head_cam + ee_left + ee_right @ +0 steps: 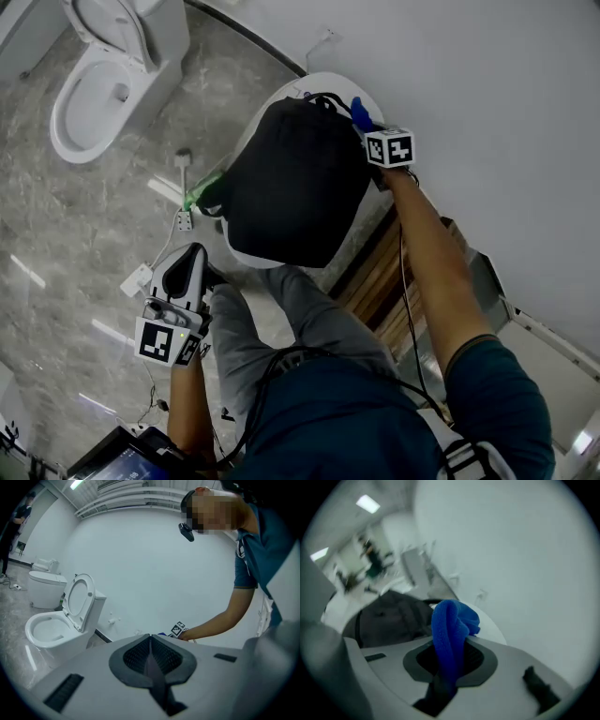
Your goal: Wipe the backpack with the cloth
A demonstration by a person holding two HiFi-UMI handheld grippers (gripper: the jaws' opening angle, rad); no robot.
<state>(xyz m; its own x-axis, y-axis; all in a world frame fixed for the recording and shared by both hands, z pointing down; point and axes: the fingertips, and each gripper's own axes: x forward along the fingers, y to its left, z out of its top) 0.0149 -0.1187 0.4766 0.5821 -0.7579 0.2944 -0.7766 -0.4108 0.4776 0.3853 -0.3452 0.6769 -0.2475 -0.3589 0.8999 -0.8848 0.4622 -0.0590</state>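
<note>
A black backpack (pixel 295 183) lies on a small round white table (pixel 323 82). At the bag's far upper edge my right gripper (pixel 364 122) is shut on a blue cloth (pixel 356 110). In the right gripper view the cloth (pixel 451 627) bulges up out of the jaws, with the backpack (pixel 389 616) just behind on the left and the table (pixel 490 620) beyond. My left gripper (pixel 192 253) hangs low beside the person's knee, well clear of the bag. Seen in its own view, the left gripper (pixel 150 638) is shut with nothing in it.
A white toilet (pixel 103 84) with its lid up stands at the far left on the grey marble floor; it also shows as the toilet (pixel 61 625). A green item (pixel 200 198) sits by the bag's left side. Power strips (pixel 183 220) and cables lie on the floor. Wooden slats (pixel 375 272) are right of the table.
</note>
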